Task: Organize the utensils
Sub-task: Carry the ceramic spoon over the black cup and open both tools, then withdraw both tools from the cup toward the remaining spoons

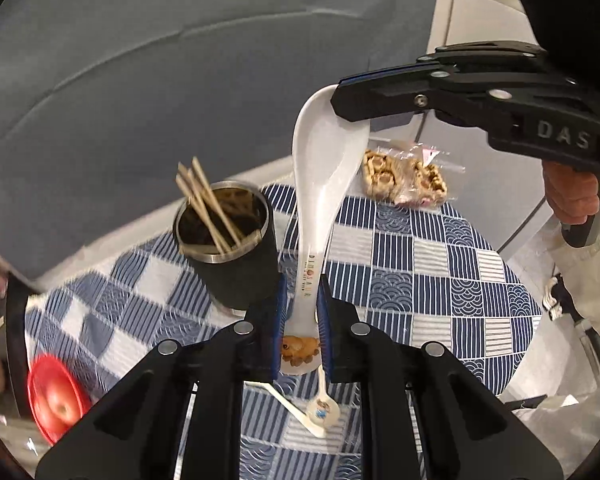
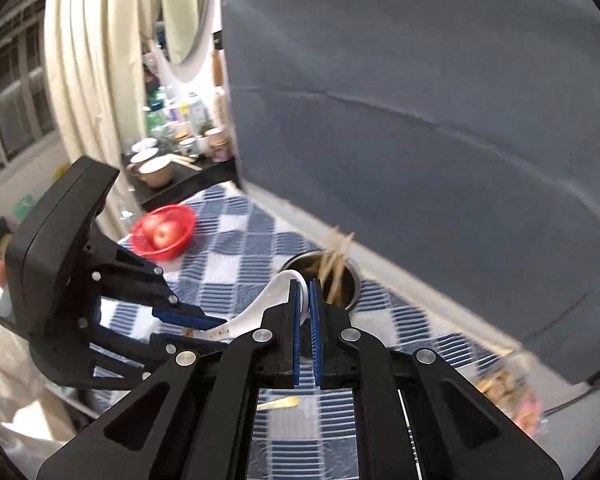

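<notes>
The white spoon (image 1: 314, 216) hung in the air above the table (image 1: 420, 264), gripped at both ends: the left claw (image 1: 302, 320) was closed on its handle just above the cartoon print, and the right claw (image 1: 350, 106) was pinched on the rim of its bowl at about 1 o'clock in the left view. Its long axis ran almost straight away from the left claw, from 6 toward 12 o'clock, bowl end farthest. The cup (image 1: 228, 240) holding chopsticks (image 1: 208, 204) stood on the table at about 10 o'clock from the handle grip, close beside the spoon and lower; this looked like the place the spoon was meant to go, and the left claw seemed the nearer one to it. The left view alone showed another small spoon (image 1: 320, 404) lying on the cloth below the claw, and a bag of snacks (image 1: 404, 180) at 1 o'clock. The right view showed the right claw (image 2: 308, 304) nearly shut on the bowl's edge, the cup (image 2: 348, 284) just beyond it at 12 o'clock, and a red bowl of apples (image 2: 164, 232) far off at 10 o'clock.
</notes>
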Motion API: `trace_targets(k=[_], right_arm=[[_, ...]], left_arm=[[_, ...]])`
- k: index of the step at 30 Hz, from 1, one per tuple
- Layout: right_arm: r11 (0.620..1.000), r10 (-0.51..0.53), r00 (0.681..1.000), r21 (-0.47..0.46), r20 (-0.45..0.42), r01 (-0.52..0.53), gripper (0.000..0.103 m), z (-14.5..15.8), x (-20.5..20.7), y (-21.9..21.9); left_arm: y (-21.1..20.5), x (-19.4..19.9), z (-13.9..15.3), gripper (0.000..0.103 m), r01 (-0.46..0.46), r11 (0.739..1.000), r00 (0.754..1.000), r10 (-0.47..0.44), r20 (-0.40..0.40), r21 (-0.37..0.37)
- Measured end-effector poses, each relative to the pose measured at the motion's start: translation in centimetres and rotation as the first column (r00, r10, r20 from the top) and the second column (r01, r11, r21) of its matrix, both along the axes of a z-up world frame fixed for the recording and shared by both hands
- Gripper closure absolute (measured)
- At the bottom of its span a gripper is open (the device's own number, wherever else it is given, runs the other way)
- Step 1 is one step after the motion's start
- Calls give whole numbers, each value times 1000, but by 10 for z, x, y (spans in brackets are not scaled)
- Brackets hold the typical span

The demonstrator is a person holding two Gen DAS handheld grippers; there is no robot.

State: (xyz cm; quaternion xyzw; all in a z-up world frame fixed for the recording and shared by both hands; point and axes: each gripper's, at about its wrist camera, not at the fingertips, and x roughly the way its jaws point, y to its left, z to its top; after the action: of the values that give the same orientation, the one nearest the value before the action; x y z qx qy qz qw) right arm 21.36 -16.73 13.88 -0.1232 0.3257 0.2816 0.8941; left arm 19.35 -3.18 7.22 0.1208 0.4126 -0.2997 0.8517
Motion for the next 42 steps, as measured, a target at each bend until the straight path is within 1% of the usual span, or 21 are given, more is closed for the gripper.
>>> trace_targets(k=[5, 8, 11, 16, 21, 24, 26, 28, 29, 30, 31, 32, 33, 34, 35, 36, 38, 39, 41, 42], right_arm=[[995, -86, 995, -43, 49, 88, 98, 16, 12, 7], [988, -136, 988, -62, 68, 140, 98, 20, 20, 11], [979, -177, 981, -92, 77, 184, 98, 19, 31, 17], [965, -226, 972, -121, 68, 233, 98, 8, 50, 26], [954, -265, 963, -132, 47, 269, 97, -11, 66, 34], [944, -287, 957, -158, 38, 290, 97, -26, 75, 43], [946, -288, 958, -152, 12, 286, 97, -32, 80, 47], [950, -280, 960, -146, -18, 274, 96, -41, 83, 52], [952, -281, 959, -140, -33, 274, 93, -45, 84, 52], [952, -284, 958, -130, -41, 277, 88, -45, 84, 52], [953, -292, 955, -99, -52, 286, 67, -45, 83, 47], [951, -303, 951, -75, -54, 299, 42, -45, 81, 43], [949, -314, 948, -56, -53, 312, 36, -44, 79, 39], [944, -331, 942, -25, -59, 330, 35, -42, 76, 32], [940, -340, 938, -14, -67, 340, 35, -43, 75, 26], [934, -356, 931, -8, -77, 356, 33, -44, 73, 21], [928, -372, 924, -6, -84, 373, 28, -47, 68, 14], [926, -377, 922, -4, -89, 378, 28, -49, 65, 12], [923, -383, 917, -2, -106, 385, 23, -57, 61, 11], [916, -399, 910, -4, -116, 401, 22, -63, 57, 9]], left_arm=[[0, 29, 10, 90, 99, 995, 995, -98, 11, -23], [0, 50, 12, 90, 152, 987, 988, -152, 20, -45], [0, 68, 7, 90, 192, 980, 981, -191, 17, -57], [1, 93, -8, 89, 249, 966, 968, -249, 11, -71], [2, 114, -32, 89, 295, 953, 955, -296, -6, -68], [1, 125, -48, 89, 315, 947, 948, -317, -25, -68], [1, 129, -56, 87, 334, 940, 941, -337, -28, -78], [3, 124, -59, 68, 349, 934, 937, -349, 18, -72], [5, 121, -58, 42, 356, 931, 934, -355, 28, -75], [10, 118, -57, 21, 358, 930, 934, -356, 41, -84], [15, 115, -56, 17, 358, 929, 933, -354, 56, -95], [23, 110, -54, 17, 353, 930, 935, -347, 76, -104], [29, 106, -53, 16, 343, 933, 938, -335, 88, -109], [36, 102, -53, 13, 330, 937, 943, -320, 92, -114], [40, 100, -52, 6, 316, 942, 947, -307, 93, -114], [45, 97, -52, 6, 292, 950, 955, -282, 97, -112], [51, 92, -52, 6, 269, 957, 962, -260, 87, -111], [54, 87, -53, 6, 256, 961, 965, -249, 84, -100], [56, 80, -56, 6, 233, 970, 969, -226, 96, -66], [60, 80, -56, 6, 225, 973, 971, -219, 98, -58]])
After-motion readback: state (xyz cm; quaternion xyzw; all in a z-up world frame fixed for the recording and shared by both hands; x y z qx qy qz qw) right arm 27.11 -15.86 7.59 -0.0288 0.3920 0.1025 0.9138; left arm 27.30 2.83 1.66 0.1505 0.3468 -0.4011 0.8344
